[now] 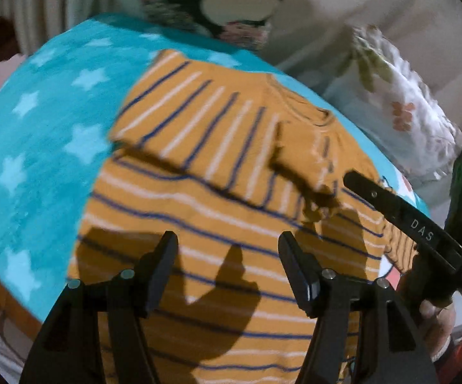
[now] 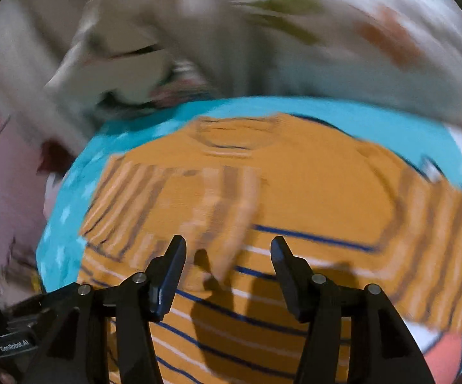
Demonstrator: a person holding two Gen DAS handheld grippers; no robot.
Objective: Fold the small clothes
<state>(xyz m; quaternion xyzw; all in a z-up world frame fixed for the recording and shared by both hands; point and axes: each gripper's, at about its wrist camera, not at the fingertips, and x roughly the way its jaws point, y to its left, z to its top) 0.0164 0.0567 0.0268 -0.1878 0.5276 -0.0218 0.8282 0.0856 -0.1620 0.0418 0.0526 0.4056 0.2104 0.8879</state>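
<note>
A small orange shirt with blue and white stripes [image 1: 218, 211] lies flat on a turquoise star-print blanket [image 1: 45, 121]. One sleeve [image 1: 205, 121] is folded in across its chest. My left gripper [image 1: 227, 240] is open and empty above the shirt's lower body. The right gripper's finger [image 1: 400, 214] reaches in from the right near the folded sleeve's cuff. In the blurred right wrist view, my right gripper [image 2: 227, 244] is open and empty above the shirt [image 2: 295, 192], collar [image 2: 237, 134] at the far side.
A white floral pillow [image 1: 397, 96] lies beyond the blanket at the right. Pale bedding [image 2: 154, 64] lies behind. The blanket's edge [image 2: 58, 217] falls off at the left. A hand [image 1: 439, 320] holds the right gripper.
</note>
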